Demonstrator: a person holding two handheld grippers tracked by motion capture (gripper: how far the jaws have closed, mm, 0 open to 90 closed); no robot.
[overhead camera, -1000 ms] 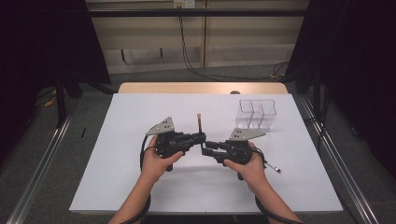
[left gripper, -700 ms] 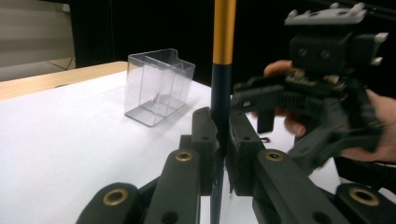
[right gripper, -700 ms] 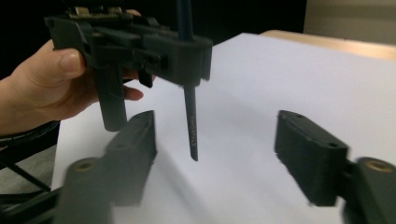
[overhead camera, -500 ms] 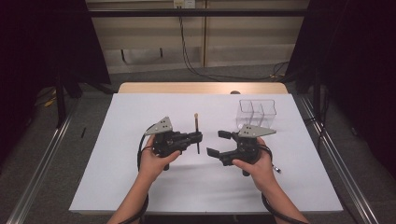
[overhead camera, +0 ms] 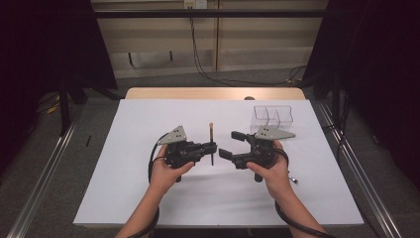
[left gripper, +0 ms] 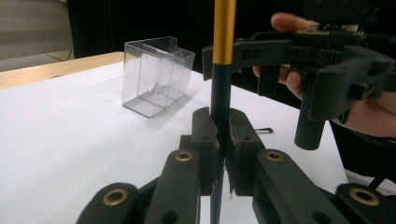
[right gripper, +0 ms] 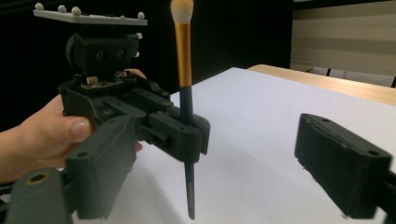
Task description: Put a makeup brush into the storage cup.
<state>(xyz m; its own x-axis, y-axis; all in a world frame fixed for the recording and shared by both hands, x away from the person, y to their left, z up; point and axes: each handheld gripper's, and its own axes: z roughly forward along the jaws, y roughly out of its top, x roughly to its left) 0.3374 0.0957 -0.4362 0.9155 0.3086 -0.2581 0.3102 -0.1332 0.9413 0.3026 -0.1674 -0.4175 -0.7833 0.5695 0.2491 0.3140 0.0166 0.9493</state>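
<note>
Since the earlier frames my right gripper (overhead camera: 233, 144) has pulled back to the right, away from the brush (overhead camera: 211, 144), & its jaws are now spread wide w/ nothing between them. My left gripper (overhead camera: 212, 147) hasn't shifted much; it's pinching the brush on its dark handle, jaws pressed tight on it (left gripper: 219, 140).

Brush stands upright in the left gripper view, gold ferrule above the jaws, dark handle running down below them. Right gripper view: pale bristle tip at top (right gripper: 182, 9), handle end hanging free just above the white table (overhead camera: 148, 198), not touching that I can tell.

Clear plastic organizer box (overhead camera: 273, 114) sits near the table's far right corner, just beyond my right gripper, apart from the brush. Open white surface left of my left hand (overhead camera: 166, 171) & along the near edge; far edge shows a wood strip. Gap betw. the two grippers is small but open.
</note>
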